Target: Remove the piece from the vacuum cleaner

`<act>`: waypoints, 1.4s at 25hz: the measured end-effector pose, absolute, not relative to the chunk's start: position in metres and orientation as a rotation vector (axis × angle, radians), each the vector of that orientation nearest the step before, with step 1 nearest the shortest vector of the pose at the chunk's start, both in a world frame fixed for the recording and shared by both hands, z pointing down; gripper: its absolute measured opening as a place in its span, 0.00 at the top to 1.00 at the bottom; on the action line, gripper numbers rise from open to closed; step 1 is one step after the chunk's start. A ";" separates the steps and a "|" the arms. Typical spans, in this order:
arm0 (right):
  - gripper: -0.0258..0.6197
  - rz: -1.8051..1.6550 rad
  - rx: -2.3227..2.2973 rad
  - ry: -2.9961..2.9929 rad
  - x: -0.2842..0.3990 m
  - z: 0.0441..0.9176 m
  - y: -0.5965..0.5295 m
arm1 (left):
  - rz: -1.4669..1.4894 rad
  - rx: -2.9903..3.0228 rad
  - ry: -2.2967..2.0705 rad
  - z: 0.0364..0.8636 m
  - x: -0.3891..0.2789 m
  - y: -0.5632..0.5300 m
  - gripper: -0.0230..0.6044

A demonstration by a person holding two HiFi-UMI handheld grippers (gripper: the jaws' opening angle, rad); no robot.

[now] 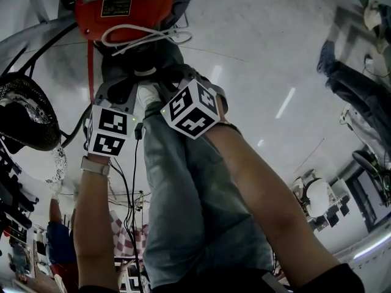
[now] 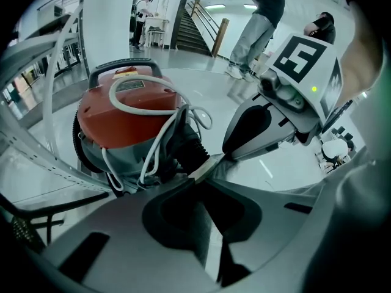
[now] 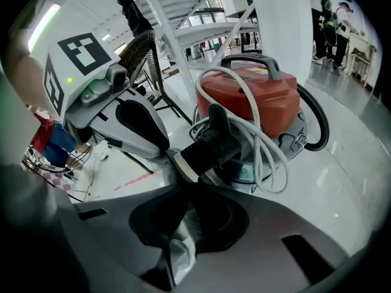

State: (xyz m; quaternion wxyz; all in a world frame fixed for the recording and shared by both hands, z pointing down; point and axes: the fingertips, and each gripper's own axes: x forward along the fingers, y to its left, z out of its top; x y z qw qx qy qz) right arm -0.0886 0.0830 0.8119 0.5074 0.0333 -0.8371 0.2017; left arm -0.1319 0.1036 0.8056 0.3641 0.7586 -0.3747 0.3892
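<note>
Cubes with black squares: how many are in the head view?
2: left cube and right cube, side by side near the red vacuum cleaner and its hose end.

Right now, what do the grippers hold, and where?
Left gripper and right gripper both clamp the black hose piece by its pale end collar.

Cord [image 2: 146,110] atop vacuum cleaner [image 2: 116,127], hose end [image 3: 190,157] between jaws.

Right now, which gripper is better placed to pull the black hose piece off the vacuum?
Right, narrowly. The right gripper and left gripper are both shut on the pale collar of the hose piece, but the right gripper view shows its whole length toward the vacuum.
</note>
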 end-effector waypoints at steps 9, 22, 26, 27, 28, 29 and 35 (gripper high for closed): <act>0.89 0.461 0.053 -1.997 -0.070 0.817 0.123 | 1.100 1.980 -0.882 0.818 -0.114 0.153 0.90; 0.89 0.544 0.134 -1.980 -0.041 0.794 0.145 | 1.059 2.004 -0.794 0.797 -0.086 0.173 0.89; 0.89 0.547 0.165 -1.981 -0.028 0.771 0.138 | 1.043 2.026 -0.759 0.775 -0.074 0.167 0.89; 0.89 0.547 0.175 -1.982 -0.025 0.765 0.135 | 1.042 2.036 -0.751 0.769 -0.071 0.164 0.89; 0.89 0.548 0.186 -1.984 -0.021 0.757 0.133 | 1.043 2.047 -0.742 0.762 -0.067 0.162 0.89; 0.89 0.551 0.198 -1.984 -0.017 0.749 0.132 | 1.042 2.058 -0.733 0.755 -0.063 0.159 0.89; 0.89 0.574 0.291 -1.990 0.009 0.692 0.114 | 1.048 2.139 -0.697 0.699 -0.039 0.139 0.89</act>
